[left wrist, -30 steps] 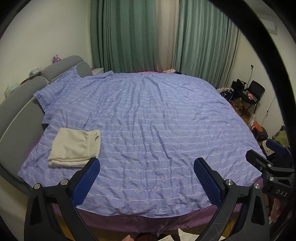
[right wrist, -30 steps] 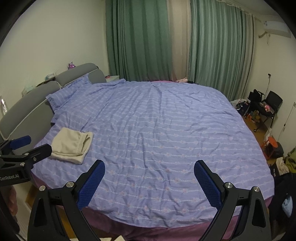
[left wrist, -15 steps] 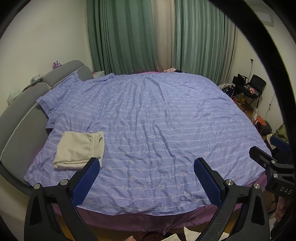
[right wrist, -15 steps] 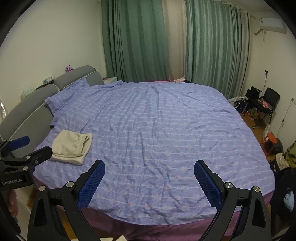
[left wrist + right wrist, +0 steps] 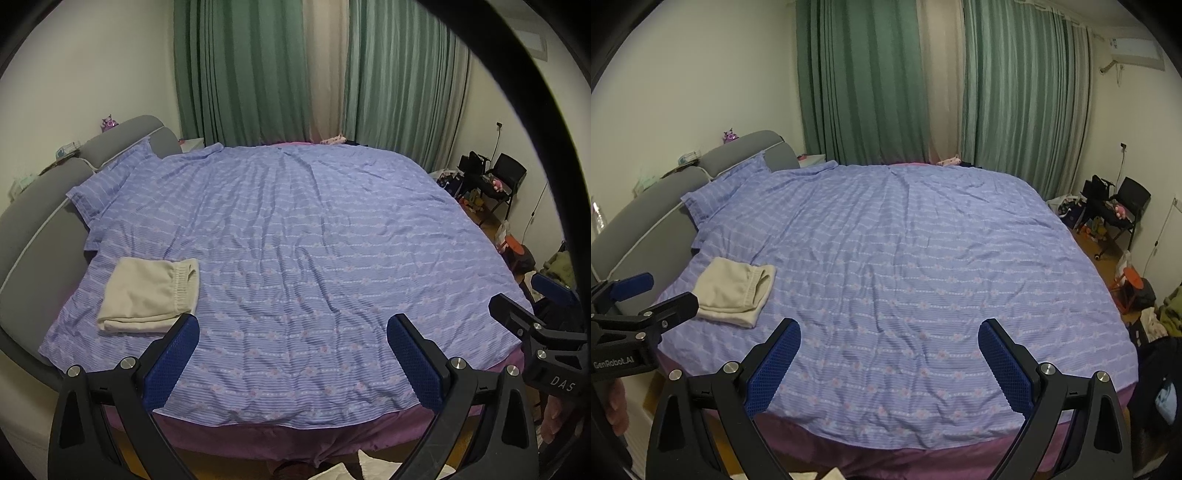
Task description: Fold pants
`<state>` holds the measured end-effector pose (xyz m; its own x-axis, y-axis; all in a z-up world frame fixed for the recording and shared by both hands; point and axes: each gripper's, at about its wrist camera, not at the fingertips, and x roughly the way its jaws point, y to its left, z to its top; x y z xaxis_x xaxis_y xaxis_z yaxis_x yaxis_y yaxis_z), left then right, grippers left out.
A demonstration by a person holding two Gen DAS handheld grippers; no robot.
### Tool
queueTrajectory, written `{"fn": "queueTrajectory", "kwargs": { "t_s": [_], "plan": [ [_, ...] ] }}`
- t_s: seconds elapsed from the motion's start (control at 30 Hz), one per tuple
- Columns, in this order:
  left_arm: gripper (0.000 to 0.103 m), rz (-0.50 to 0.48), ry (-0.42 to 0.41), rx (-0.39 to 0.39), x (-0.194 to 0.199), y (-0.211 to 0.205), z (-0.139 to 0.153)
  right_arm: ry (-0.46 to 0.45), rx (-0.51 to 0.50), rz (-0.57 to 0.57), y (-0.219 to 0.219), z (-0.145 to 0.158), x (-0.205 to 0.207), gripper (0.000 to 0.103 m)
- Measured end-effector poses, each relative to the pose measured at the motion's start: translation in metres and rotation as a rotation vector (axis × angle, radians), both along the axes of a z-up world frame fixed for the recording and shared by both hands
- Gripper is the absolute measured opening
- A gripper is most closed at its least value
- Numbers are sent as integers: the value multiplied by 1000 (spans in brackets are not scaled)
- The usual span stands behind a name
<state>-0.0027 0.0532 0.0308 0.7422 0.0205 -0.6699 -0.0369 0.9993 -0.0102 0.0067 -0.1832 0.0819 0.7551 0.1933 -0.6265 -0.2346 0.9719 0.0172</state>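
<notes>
Cream pants (image 5: pixel 149 291) lie folded into a small rectangle on the left near part of the bed, waistband to the right; they also show in the right wrist view (image 5: pixel 733 291). My left gripper (image 5: pixel 291 354) is open and empty, held back above the bed's near edge, right of the pants. My right gripper (image 5: pixel 888 354) is open and empty, also back above the near edge. Each gripper shows in the other's view: the right one (image 5: pixel 532 302), the left one (image 5: pixel 642 295).
The bed has a purple striped cover (image 5: pixel 303 240) and a grey headboard (image 5: pixel 40 206) on the left. Green curtains (image 5: pixel 258 66) hang behind. A black chair (image 5: pixel 506 181) and clutter stand on the floor at the right. White items (image 5: pixel 369 461) lie on the floor below.
Both grippers have drawn back and risen a little from the bed; more of the near edge and room shows. The pants have not moved.
</notes>
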Motion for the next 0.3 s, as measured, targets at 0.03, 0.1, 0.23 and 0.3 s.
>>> {"fn": "queueTrajectory", "kwargs": {
  "t_s": [0.03, 0.1, 0.23, 0.3],
  "plan": [
    [103, 0, -2, -3, 0, 0, 1, 1, -1, -1, 1, 0, 0, 97],
    [103, -2, -4, -5, 1, -1, 1, 0, 0, 0, -2, 0, 0, 97],
    [103, 1, -1, -5, 3, -3, 0, 2, -2, 1, -1, 0, 0, 97],
    [103, 4, 3, -5, 5, -4, -1, 5, -2, 0, -2, 0, 0, 97]
  ]
}}
